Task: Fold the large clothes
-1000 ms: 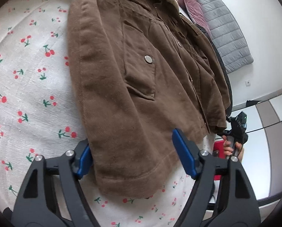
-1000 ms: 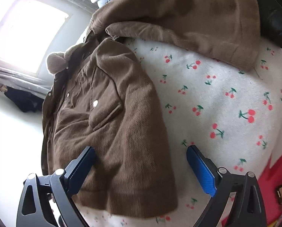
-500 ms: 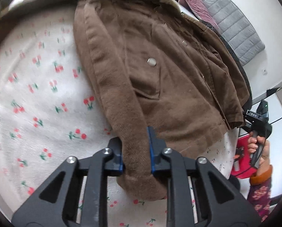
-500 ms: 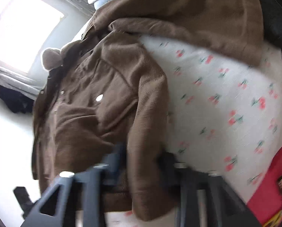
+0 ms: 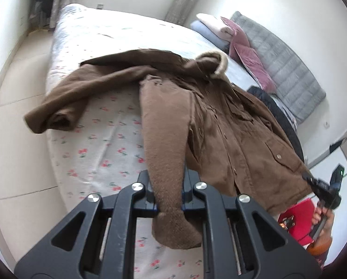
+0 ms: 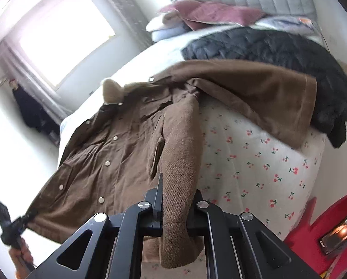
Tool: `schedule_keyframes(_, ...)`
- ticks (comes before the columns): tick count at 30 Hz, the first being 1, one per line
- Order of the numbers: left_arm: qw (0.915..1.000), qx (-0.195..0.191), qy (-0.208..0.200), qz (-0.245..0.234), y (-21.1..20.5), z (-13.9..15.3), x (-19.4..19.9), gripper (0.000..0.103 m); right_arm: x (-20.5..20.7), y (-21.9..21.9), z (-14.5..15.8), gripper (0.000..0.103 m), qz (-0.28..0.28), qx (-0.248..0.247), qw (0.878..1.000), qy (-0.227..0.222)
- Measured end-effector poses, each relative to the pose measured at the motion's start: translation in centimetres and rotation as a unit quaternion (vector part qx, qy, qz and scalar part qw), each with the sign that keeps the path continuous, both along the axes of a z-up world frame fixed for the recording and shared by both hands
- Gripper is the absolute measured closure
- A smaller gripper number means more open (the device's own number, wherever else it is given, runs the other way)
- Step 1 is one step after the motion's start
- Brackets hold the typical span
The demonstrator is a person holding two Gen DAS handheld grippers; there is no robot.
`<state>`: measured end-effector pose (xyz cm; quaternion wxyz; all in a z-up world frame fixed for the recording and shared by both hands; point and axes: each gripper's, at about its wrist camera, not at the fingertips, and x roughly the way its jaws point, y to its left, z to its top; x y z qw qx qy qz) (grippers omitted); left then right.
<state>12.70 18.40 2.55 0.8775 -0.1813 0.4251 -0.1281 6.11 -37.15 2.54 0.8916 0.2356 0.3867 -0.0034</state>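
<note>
A brown corduroy jacket point(image 5: 220, 116) with a fur-edged hood lies front up on the cherry-print bed sheet point(image 5: 99, 144). My left gripper point(image 5: 167, 179) holds one bottom hem corner. Its jaws are still closing, with the pads pressing a thick fold of fabric, and the hem hangs lifted off the sheet. The right gripper point(image 5: 322, 190) shows at the far hem corner, in a hand. In the right wrist view my right gripper point(image 6: 177, 190) is shut on the other corner of the jacket point(image 6: 117, 144), also raised. The left gripper point(image 6: 8, 223) shows at the lower left.
One sleeve point(image 5: 64, 107) spreads toward the bed's edge; the other sleeve point(image 6: 266, 88) rests on a black quilted jacket point(image 6: 266, 46). Pillows point(image 5: 220, 30) and a grey padded cushion point(image 5: 285, 69) lie at the head. A red stool point(image 6: 331, 220) carrying a phone stands beside the bed. Tiled floor point(image 5: 17, 162) surrounds it.
Both grippers went from wide open over the hem to clamped on it. Both then rose and pulled back, lifting the hem corners off the sheet.
</note>
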Motion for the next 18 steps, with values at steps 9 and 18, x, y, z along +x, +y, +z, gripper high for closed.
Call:
schedule_keyframes(9,0.9994,0.018,0.029,0.006,3.4,-1.9,-0.5,0.087,-4.6,1.9,-1.1,0.094,0.037,-0.031,0.999,0.017)
schedule_keyframes(18,0.9806,0.162,0.109,-0.020,2.7,-10.8,-0.4,0.047,-3.6,0.4,-12.1,0.056,0.009,-0.108,0.978,0.178)
